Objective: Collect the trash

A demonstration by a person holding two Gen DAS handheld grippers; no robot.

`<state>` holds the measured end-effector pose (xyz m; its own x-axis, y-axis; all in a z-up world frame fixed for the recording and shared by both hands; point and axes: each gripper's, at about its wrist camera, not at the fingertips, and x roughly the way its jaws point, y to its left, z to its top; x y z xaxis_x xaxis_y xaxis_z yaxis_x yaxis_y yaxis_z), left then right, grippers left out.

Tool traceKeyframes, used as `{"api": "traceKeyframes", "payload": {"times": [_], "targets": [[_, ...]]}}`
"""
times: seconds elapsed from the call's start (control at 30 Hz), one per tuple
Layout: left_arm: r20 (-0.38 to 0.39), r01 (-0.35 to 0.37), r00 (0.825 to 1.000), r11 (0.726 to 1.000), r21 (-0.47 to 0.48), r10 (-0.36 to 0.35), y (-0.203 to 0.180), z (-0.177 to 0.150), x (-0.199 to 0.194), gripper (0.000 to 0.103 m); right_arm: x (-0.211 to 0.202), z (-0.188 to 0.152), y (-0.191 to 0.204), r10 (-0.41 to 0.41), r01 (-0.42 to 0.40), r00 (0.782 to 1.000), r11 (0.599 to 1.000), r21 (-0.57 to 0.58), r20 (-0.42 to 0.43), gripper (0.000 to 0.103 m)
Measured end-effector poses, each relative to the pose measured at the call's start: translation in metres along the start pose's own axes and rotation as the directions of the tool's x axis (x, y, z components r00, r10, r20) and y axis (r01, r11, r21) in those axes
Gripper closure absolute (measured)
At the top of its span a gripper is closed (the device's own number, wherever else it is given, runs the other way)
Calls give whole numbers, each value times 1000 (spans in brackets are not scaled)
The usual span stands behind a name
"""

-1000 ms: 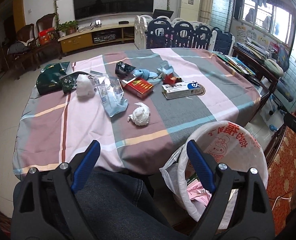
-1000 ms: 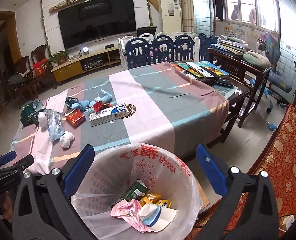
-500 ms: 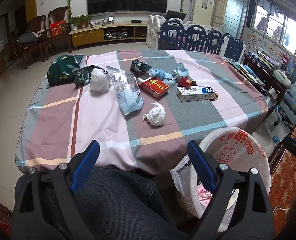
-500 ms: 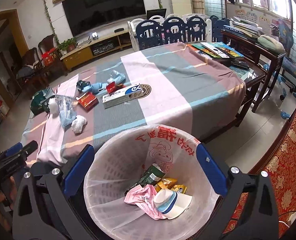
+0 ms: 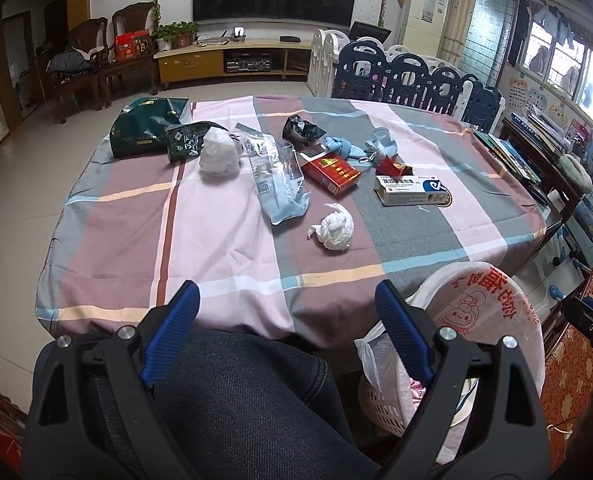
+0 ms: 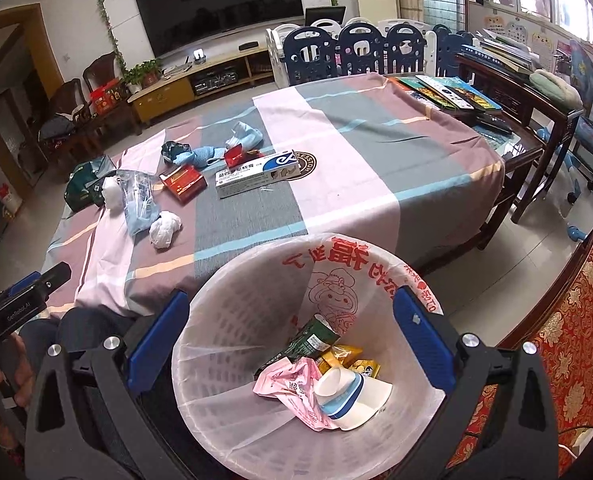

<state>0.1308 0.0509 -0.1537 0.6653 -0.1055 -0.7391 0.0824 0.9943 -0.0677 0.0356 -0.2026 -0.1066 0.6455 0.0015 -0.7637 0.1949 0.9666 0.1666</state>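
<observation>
daylight comes from the windows [image 5: 568,68] far to the right of the fingers [image 5: 176,336] in the left wrist view, and there the panes blow out to white glare. the room is evenly bright, softly lit; the table [image 5: 224,248] ahead of the fingers carries only faint, short shadows under the litter. the dark tv screen [image 6: 224,4] beyond the fingers in the right wrist view shows a dull sheen. both views are sharp at centre, with no motion blur. fisheye bending curves walls and floor toward the edges, and the corners fall to black vignette.
</observation>
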Motion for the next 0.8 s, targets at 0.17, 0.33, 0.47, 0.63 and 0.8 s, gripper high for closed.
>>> {"api": "traceKeyframes", "payload": {"times": [0.17, 0.33, 0.47, 0.63, 0.8], "targets": [[-2, -4, 1000, 1000, -9, 4, 3, -1, 0, 14, 2, -1, 1, 4, -4, 1000, 1000, -2, -9, 3], [-4, -7, 1000, 1000, -14, 7, 5, -1, 0, 14, 4, -1, 2, 6, -6, 1000, 1000, -2, -17, 3], [-11, -8, 1000, 1000, -14, 8, 6, -3, 2, 14, 5, -3, 2, 6, -6, 1000, 1000, 2, -23, 4], [-14, -10, 1000, 1000, -19, 9, 7, -4, 2, 14, 7, -3, 1, 5, -5, 999, 1000, 6, -33, 4], [-18, -10, 1000, 1000, -23, 10, 9, -4, 3, 14, 10, -4, 1, 5, -4, 999, 1000, 9, -42, 3]]}}
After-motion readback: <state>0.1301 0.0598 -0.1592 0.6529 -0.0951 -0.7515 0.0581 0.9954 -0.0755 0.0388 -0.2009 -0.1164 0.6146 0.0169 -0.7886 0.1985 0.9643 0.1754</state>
